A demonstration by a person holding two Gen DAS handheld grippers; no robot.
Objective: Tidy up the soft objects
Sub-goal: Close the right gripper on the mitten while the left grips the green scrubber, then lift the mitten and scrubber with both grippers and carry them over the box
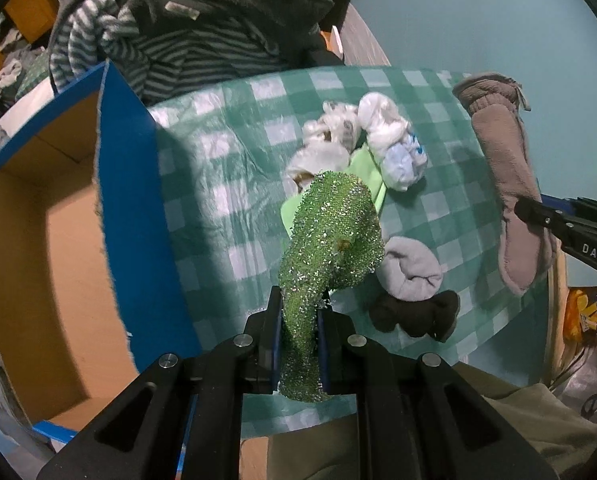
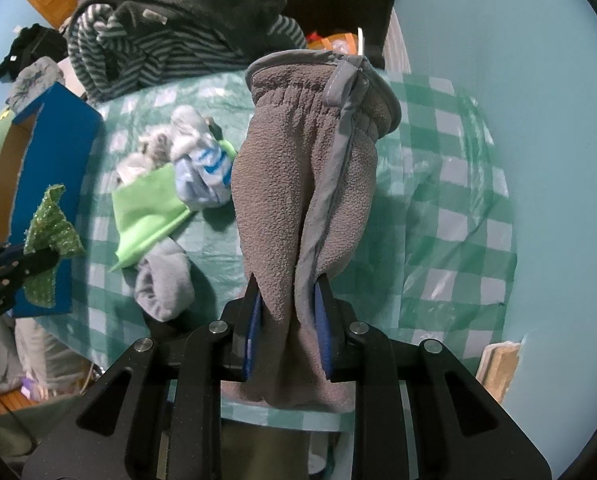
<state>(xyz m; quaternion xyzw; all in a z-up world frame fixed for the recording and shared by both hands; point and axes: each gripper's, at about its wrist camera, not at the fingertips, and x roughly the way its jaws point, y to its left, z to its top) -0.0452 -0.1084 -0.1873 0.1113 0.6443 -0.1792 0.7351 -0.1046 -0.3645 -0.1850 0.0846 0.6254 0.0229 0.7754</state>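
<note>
The left tool [image 1: 298,344] is clamped on a green glittery scrubbing cloth [image 1: 330,248], which stands up between its blue pads, clear of the counter [image 1: 226,184] and its green checked cover. The right tool [image 2: 286,332] is clamped on the fingertip end of a grey fleece glove [image 2: 310,184], the cuff hanging farthest from the pads. To the left of the left tool sits an open cardboard box with blue outer walls [image 1: 138,216]. Just ahead of the scrubbing cloth a light green cloth [image 1: 368,172] lies on the counter, with a cluster of balled white and pale blue socks [image 1: 382,140] resting against it. To the right of the left tool lie a rolled grey sock [image 1: 412,274] and, touching it, a small black fabric piece [image 1: 414,312]. Beyond the counter's far edge a dark fleece garment with striped lining [image 1: 186,32] is heaped.
</note>
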